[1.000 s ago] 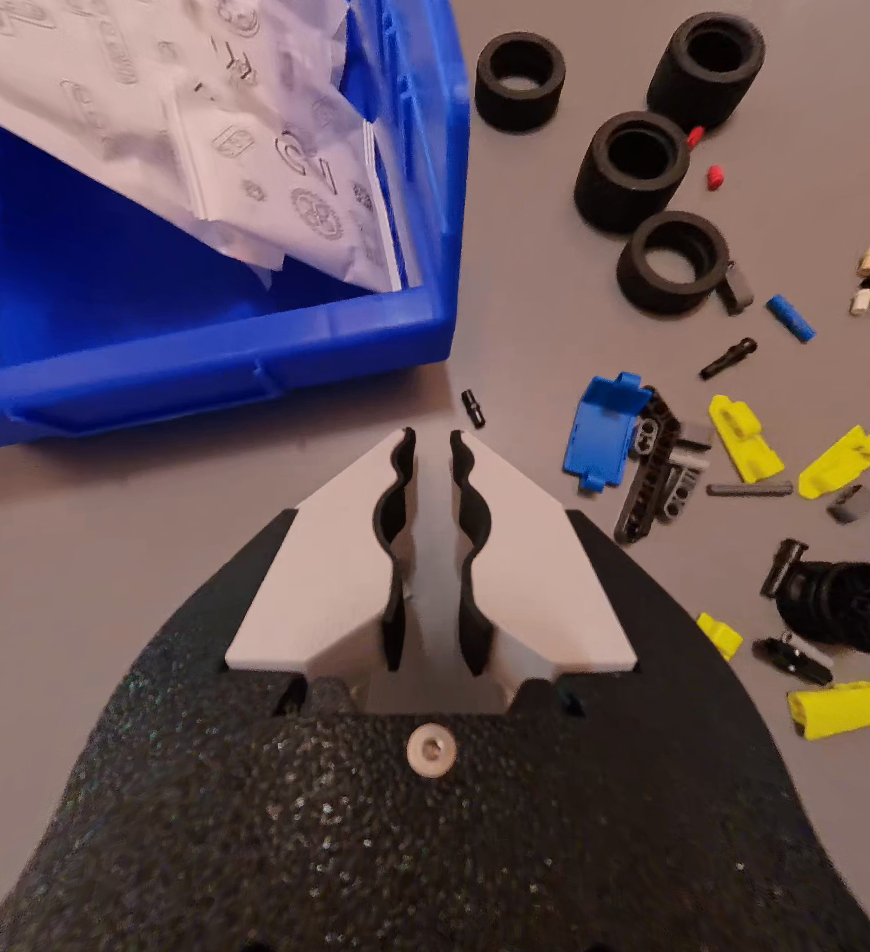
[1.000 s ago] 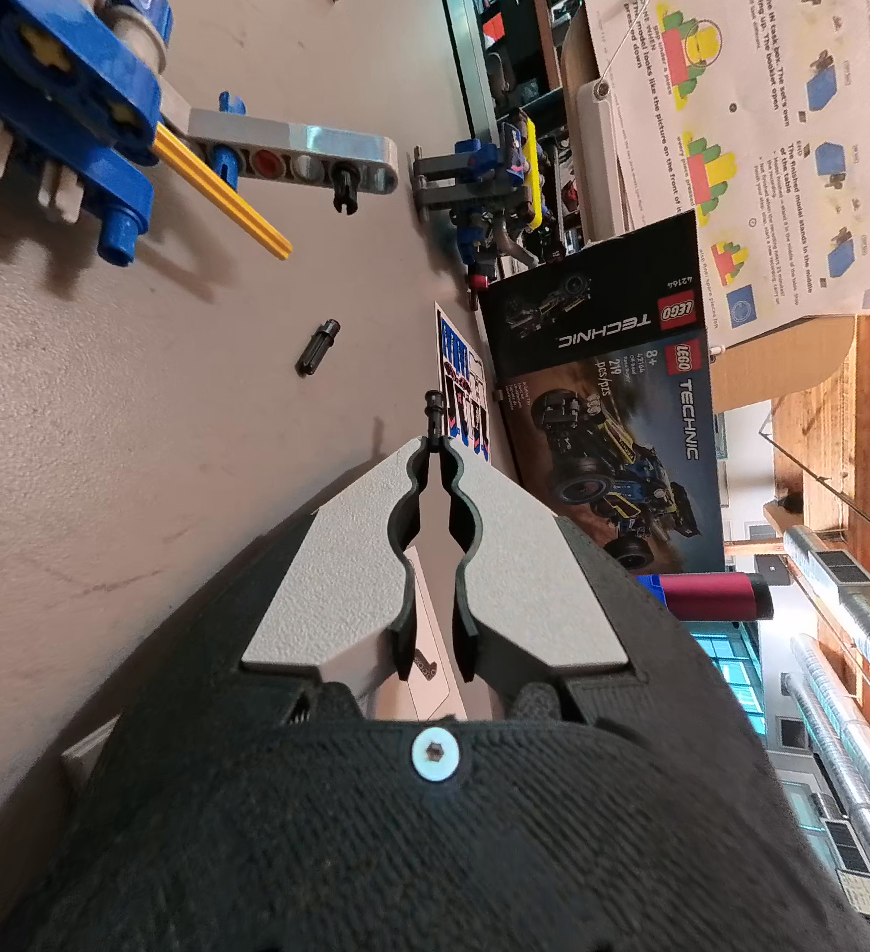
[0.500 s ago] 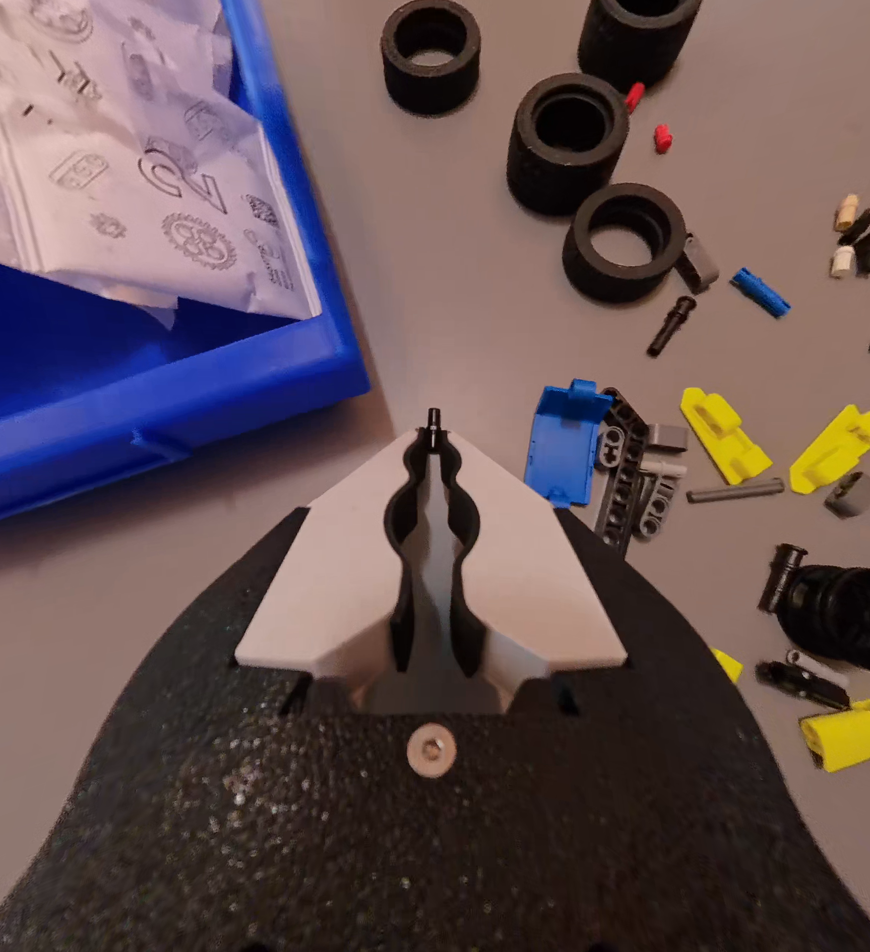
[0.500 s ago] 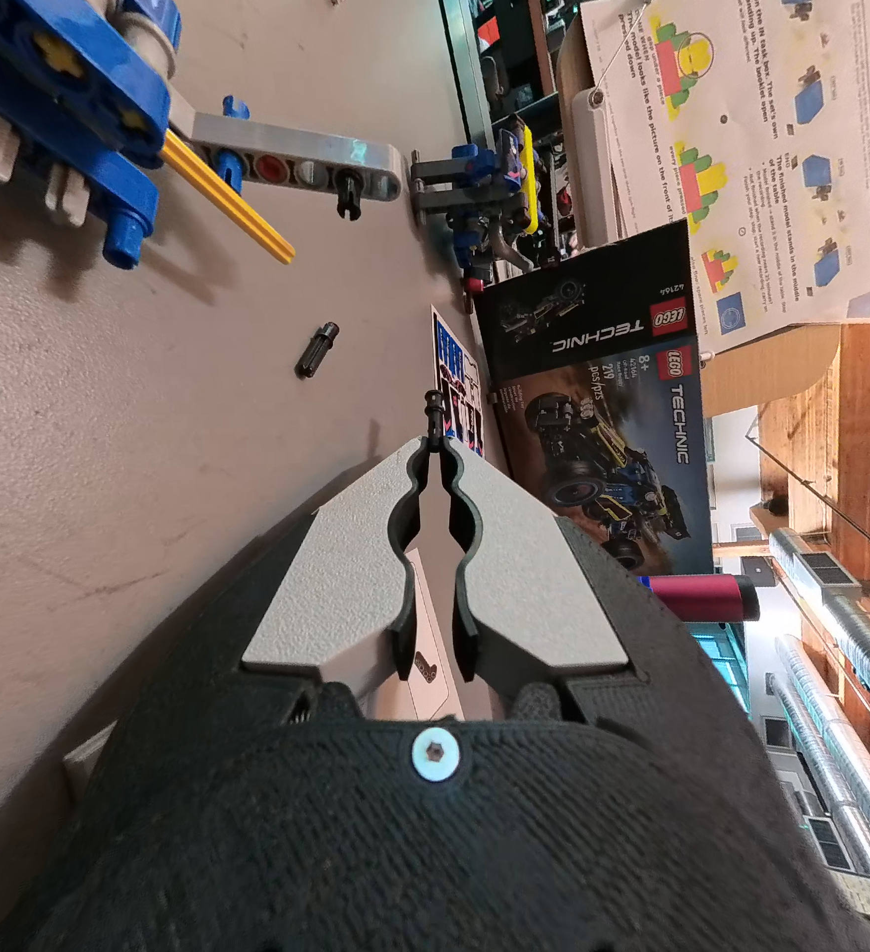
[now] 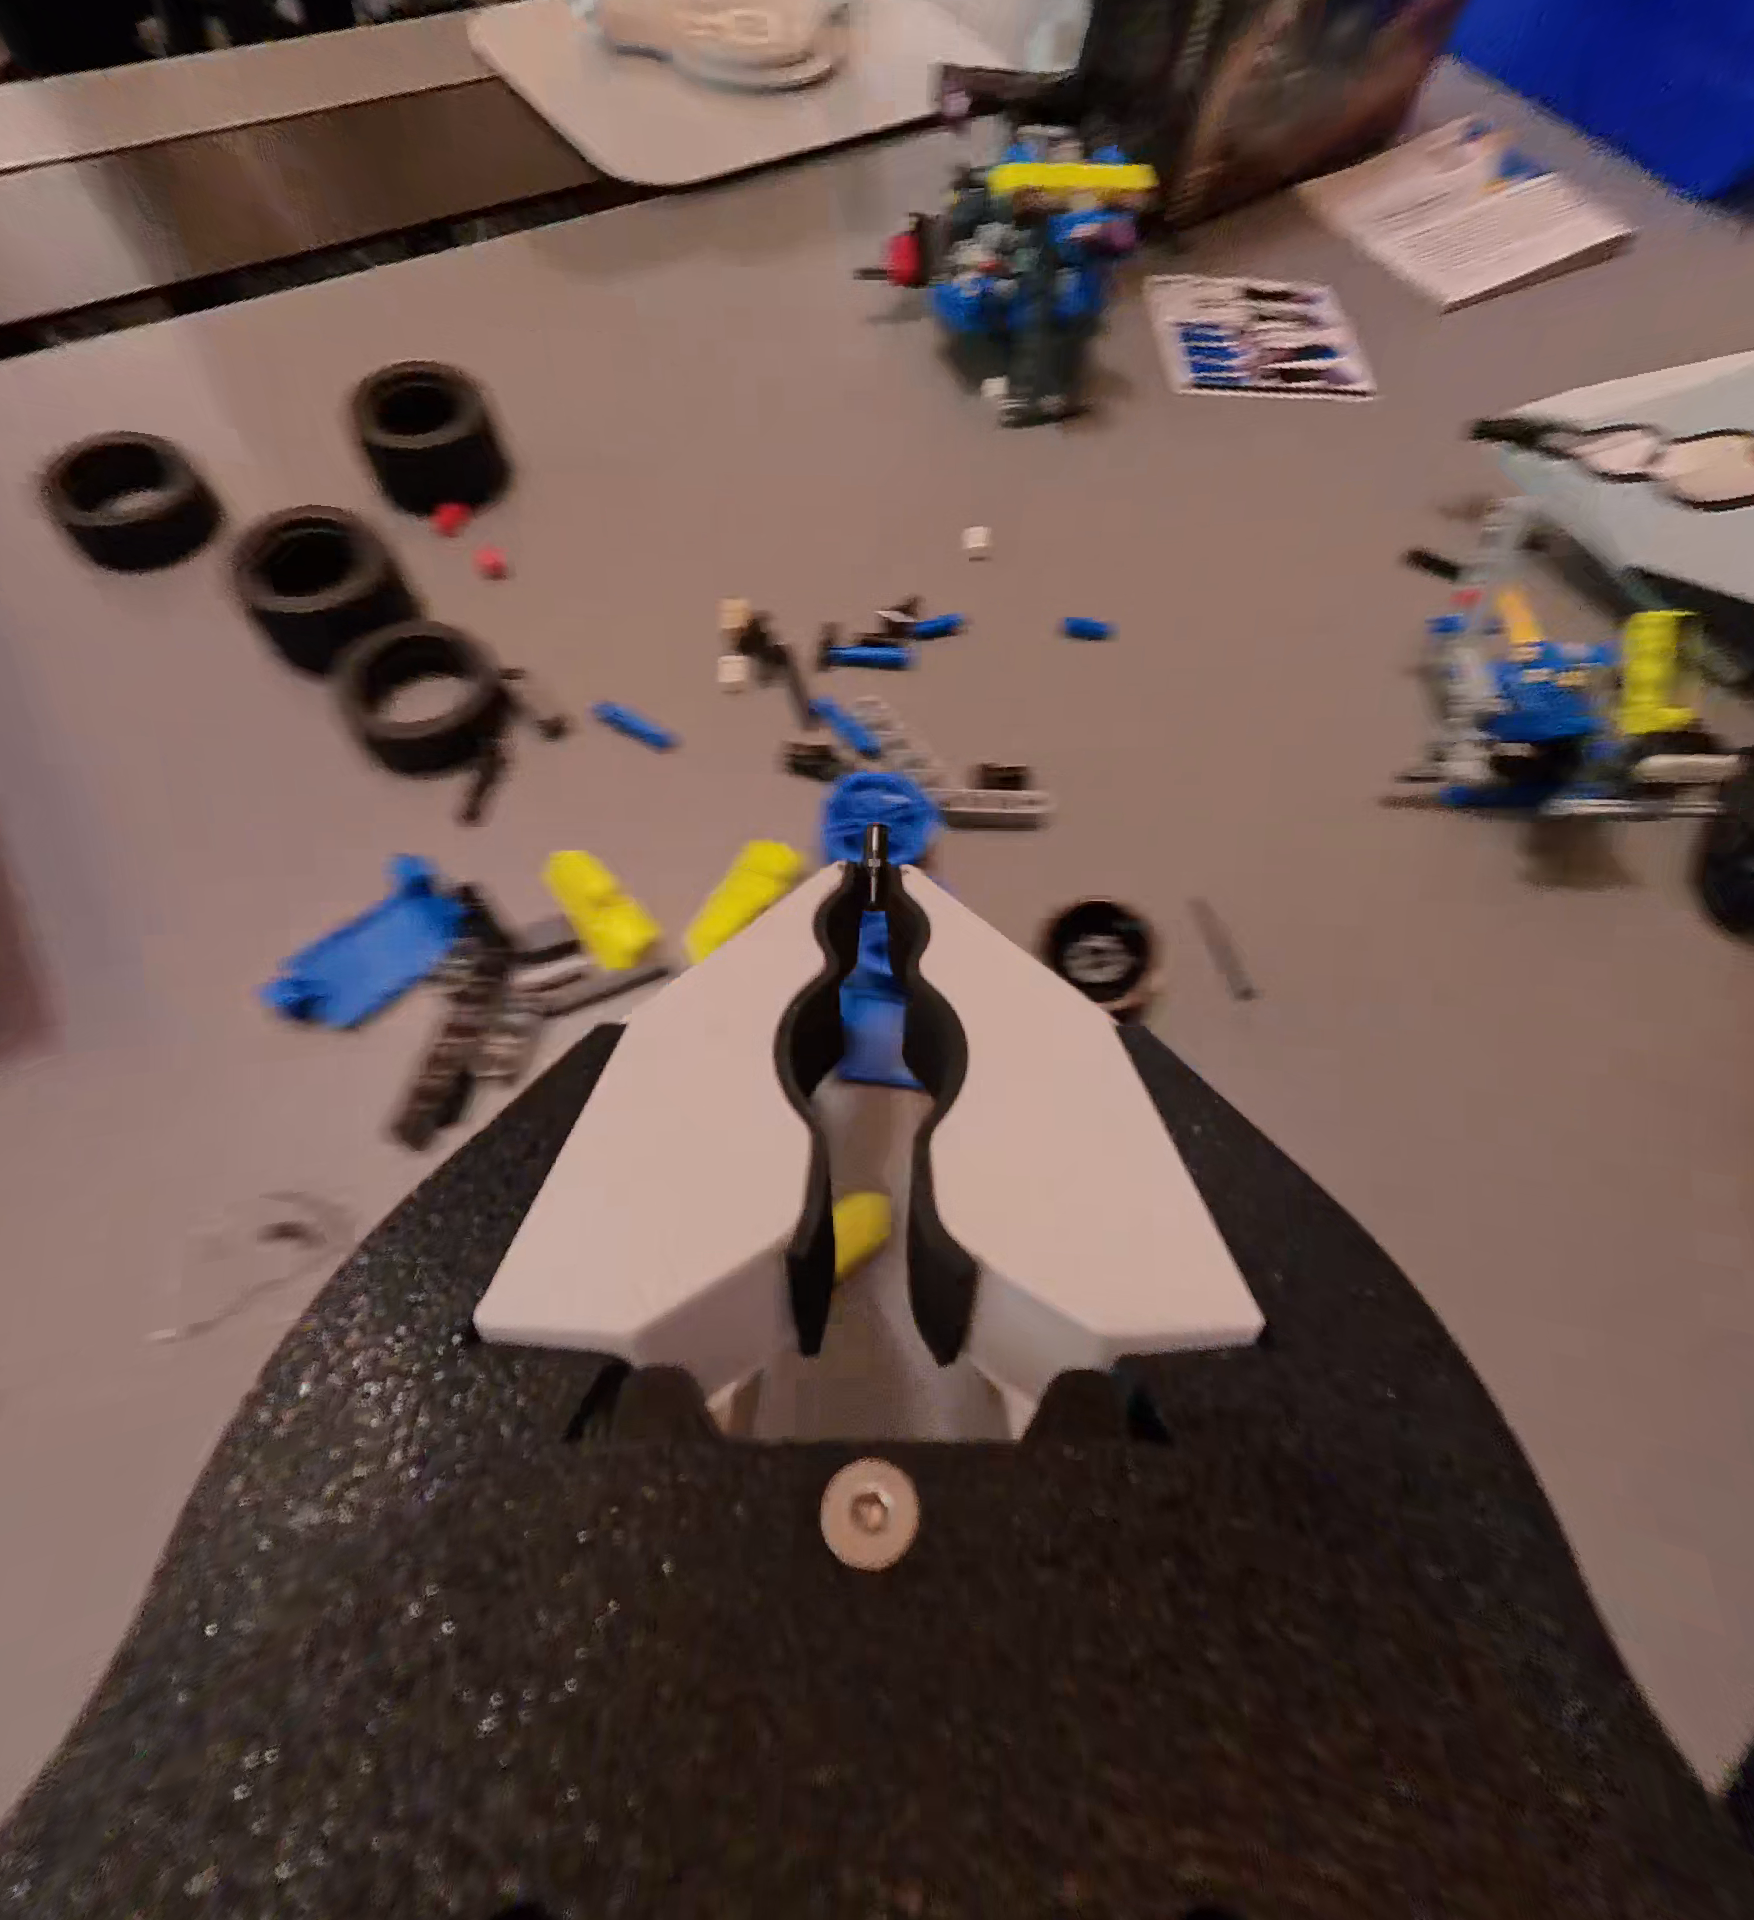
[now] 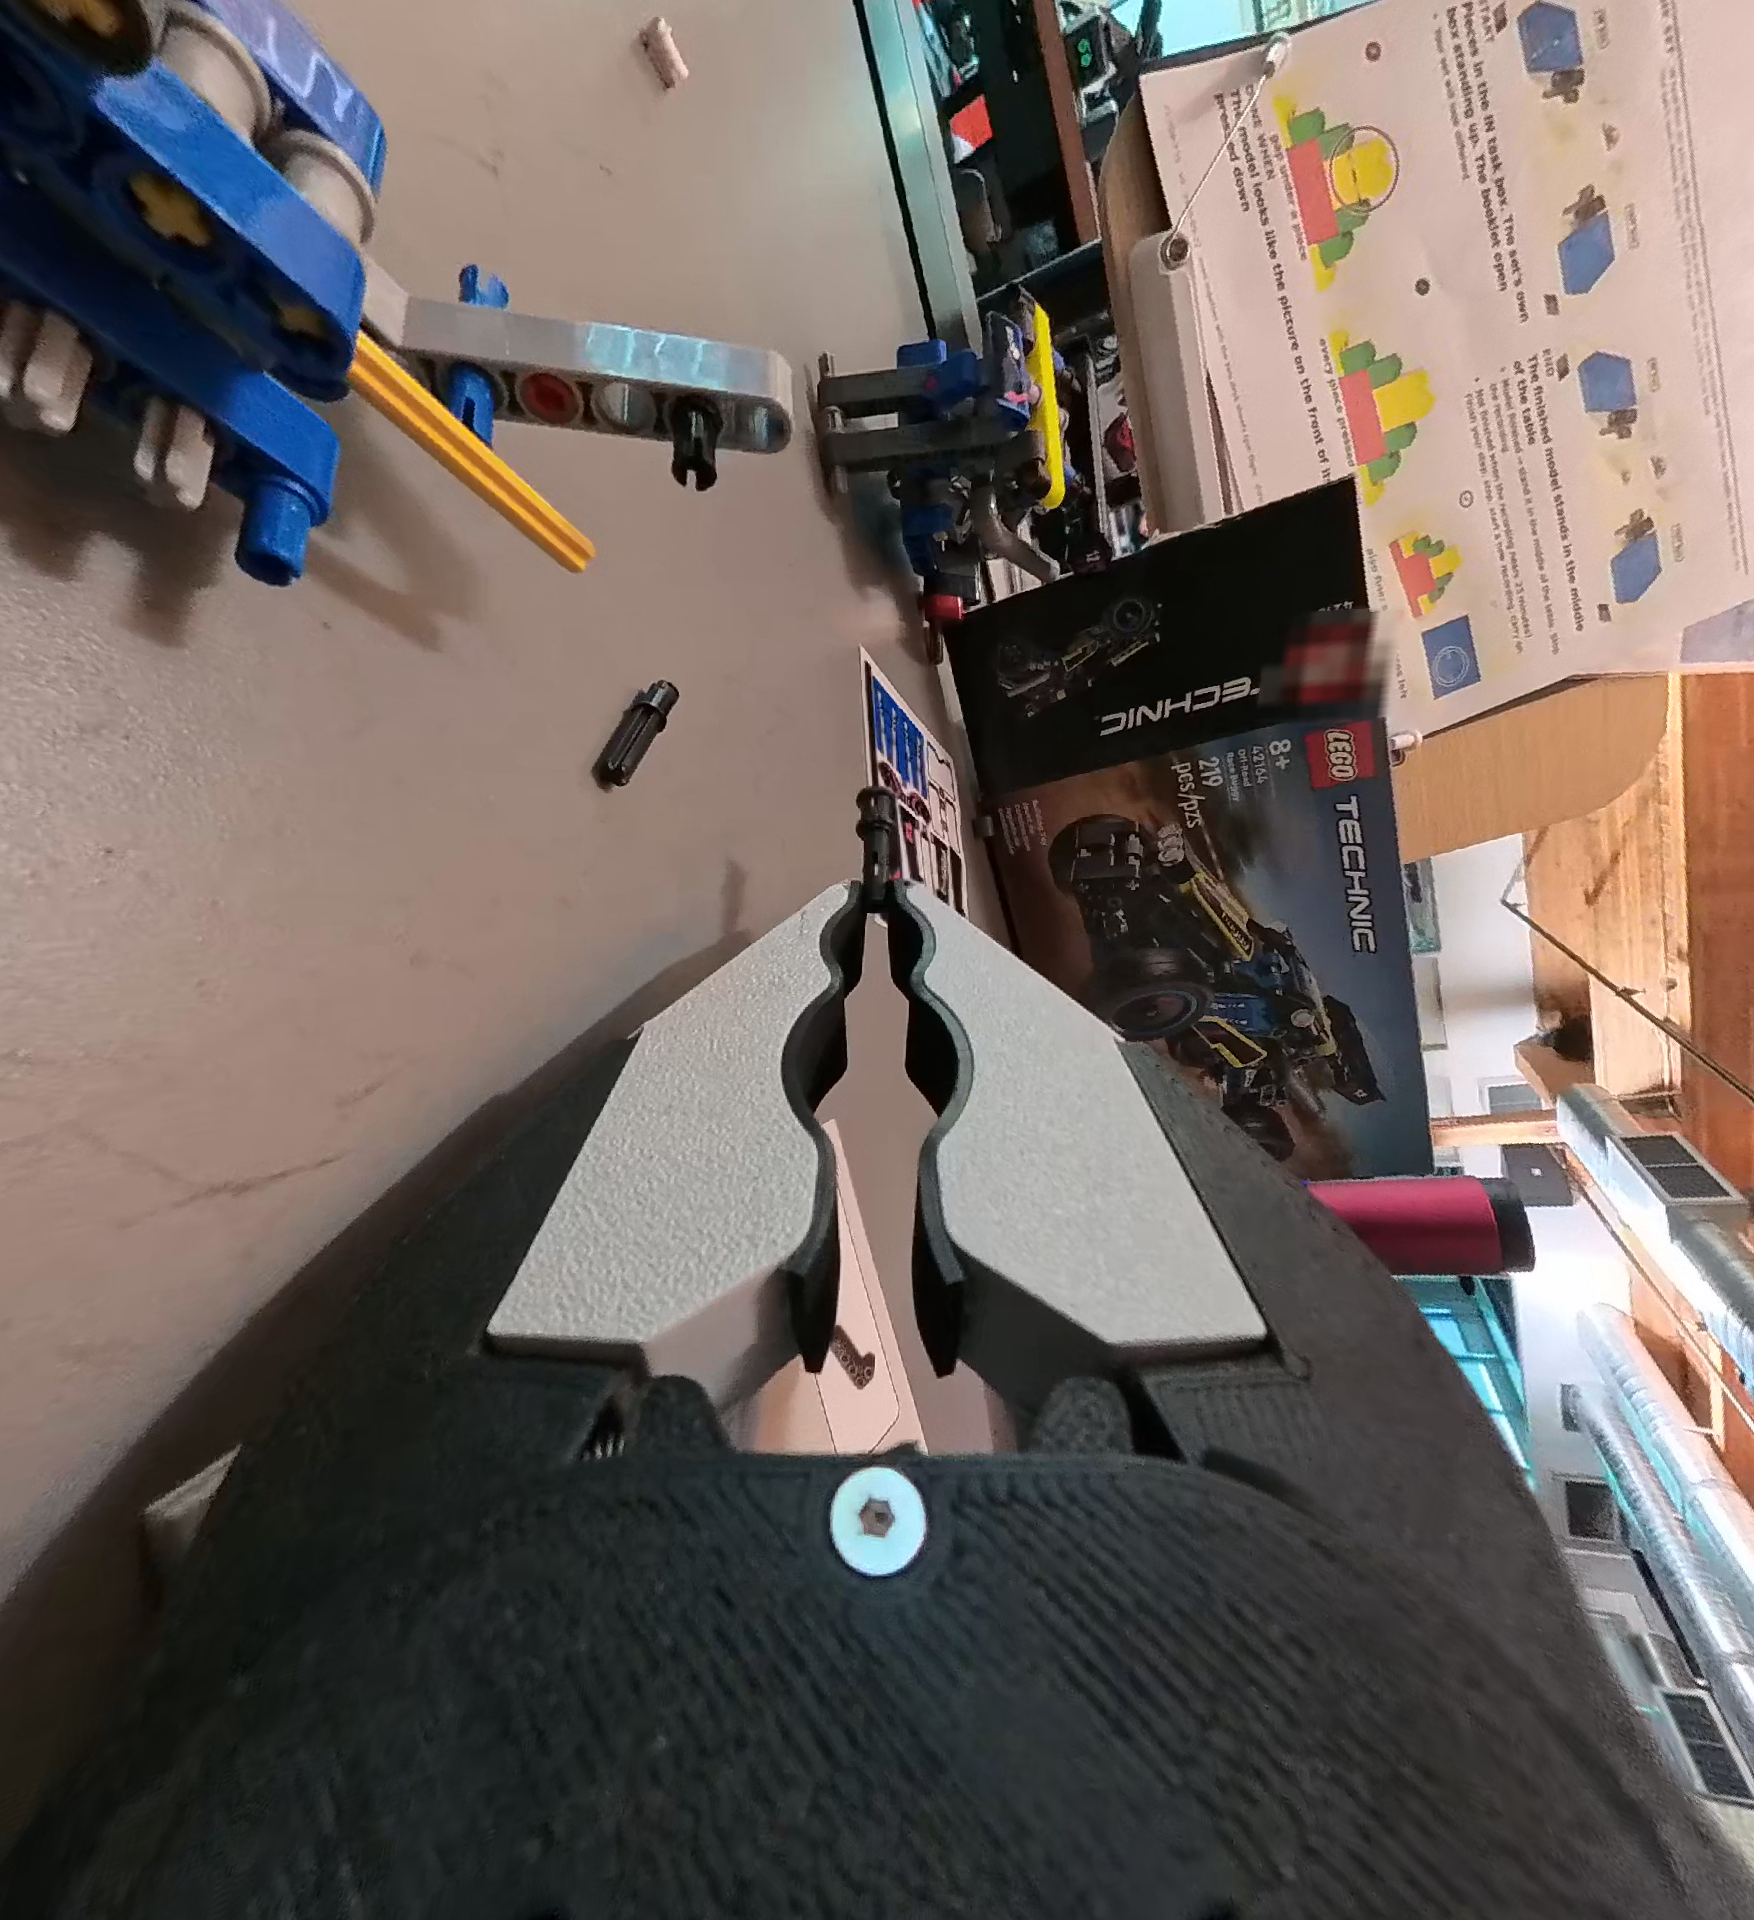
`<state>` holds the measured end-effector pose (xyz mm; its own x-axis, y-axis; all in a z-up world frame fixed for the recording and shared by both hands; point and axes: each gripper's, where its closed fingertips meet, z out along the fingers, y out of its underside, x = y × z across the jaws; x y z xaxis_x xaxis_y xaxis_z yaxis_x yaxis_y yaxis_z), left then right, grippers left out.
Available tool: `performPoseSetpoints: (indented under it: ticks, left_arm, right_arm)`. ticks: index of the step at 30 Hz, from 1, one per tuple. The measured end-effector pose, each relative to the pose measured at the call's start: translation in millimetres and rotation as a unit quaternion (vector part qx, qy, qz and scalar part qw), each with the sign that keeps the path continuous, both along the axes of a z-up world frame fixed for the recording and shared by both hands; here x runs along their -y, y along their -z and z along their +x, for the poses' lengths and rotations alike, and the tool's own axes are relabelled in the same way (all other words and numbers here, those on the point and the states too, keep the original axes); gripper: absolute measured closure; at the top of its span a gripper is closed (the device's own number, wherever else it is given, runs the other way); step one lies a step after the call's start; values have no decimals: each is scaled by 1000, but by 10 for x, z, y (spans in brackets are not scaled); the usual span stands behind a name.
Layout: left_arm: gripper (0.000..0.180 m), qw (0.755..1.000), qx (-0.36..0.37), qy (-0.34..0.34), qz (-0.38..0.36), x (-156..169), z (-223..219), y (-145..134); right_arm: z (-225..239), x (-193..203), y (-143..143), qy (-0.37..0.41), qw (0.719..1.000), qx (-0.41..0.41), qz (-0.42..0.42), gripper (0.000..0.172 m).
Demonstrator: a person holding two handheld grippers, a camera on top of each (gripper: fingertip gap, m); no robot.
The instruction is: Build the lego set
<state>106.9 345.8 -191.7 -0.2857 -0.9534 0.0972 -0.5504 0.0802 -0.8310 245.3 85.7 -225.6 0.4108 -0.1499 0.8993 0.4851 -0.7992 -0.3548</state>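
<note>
A small black plastic connector pin (image 5: 873,854) is pinched by its lower end at the very tip of the left tool (image 5: 874,902), leaving the free end exposed. A longer black plastic pin (image 6: 875,840) is nipped likewise by the right tool (image 6: 878,909). Loose black rubber tyres (image 5: 312,582) at 10 o'clock are shown only by the left wrist view; a spare black pin (image 6: 636,734) on the grey counter (image 6: 229,883) at 11 o'clock only by the right.
</note>
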Motion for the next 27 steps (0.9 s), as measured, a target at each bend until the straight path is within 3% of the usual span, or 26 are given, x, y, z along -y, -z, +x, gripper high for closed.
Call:
performPoseSetpoints:
  ticks: [1,3,6,13,16,20,23,27]
  left_arm:
    - [180,1000,0,-7,-2,142,-44,38]
    - [180,999,-15,-28,20,316,-132,183]
    - [179,993,-20,-98,59,315,-184,339]
    - [170,989,-3,-128,69,378,-114,366]
    - [170,986,15,-151,70,187,-184,255]
    - [169,969,-12,-222,105,-432,-395,250]
    - [151,975,-57,-204,72,-533,-437,381]
    - [157,982,-78,-157,64,-349,-344,525]
  right_arm:
    - [-1,-1,2,-1,1000,-2,1,170]
    - [-3,-3,0,-2,1000,-5,4,170]
    - [-10,-9,3,-5,1000,-7,5,170]
    - [-13,-5,-11,-5,1000,-6,9,170]
    - [-12,3,-14,-4,1000,-7,10,170]
    - [-9,-1,-11,-4,1000,-10,12,170]
    - [-5,0,-3,-4,1000,-11,11,170]
    - [2,4,5,-1,1000,-11,8,170]
